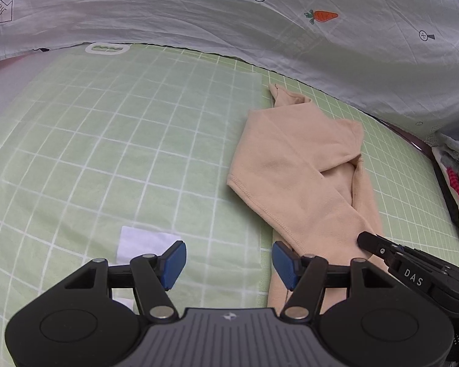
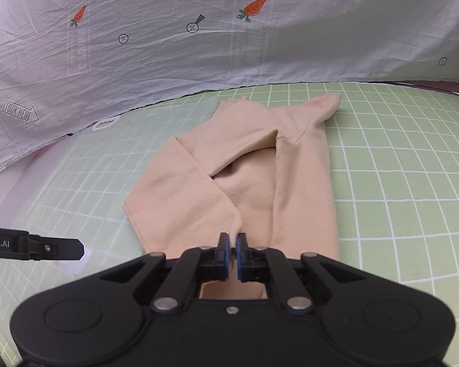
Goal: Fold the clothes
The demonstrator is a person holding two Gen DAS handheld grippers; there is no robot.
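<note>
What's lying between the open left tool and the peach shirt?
Only the green checked mat, with a clear plastic sheet over it. The left wrist view shows the left tool open beside the peach shirt, its right finger at the edge.

Soft, matt fleecy cloth on the beige garment (image 2: 244,183); wrinkled thin cotton backdrop sheet (image 2: 199,61); matt black plastic right gripper (image 2: 233,252).

The right gripper (image 2: 233,255) pinches a raised fold of the beige garment (image 2: 248,180) at its near end. The garment lies partly folded on the green grid mat (image 2: 397,168), reaching toward the mat's far edge, where a printed sheet (image 2: 199,46) hangs.
</note>
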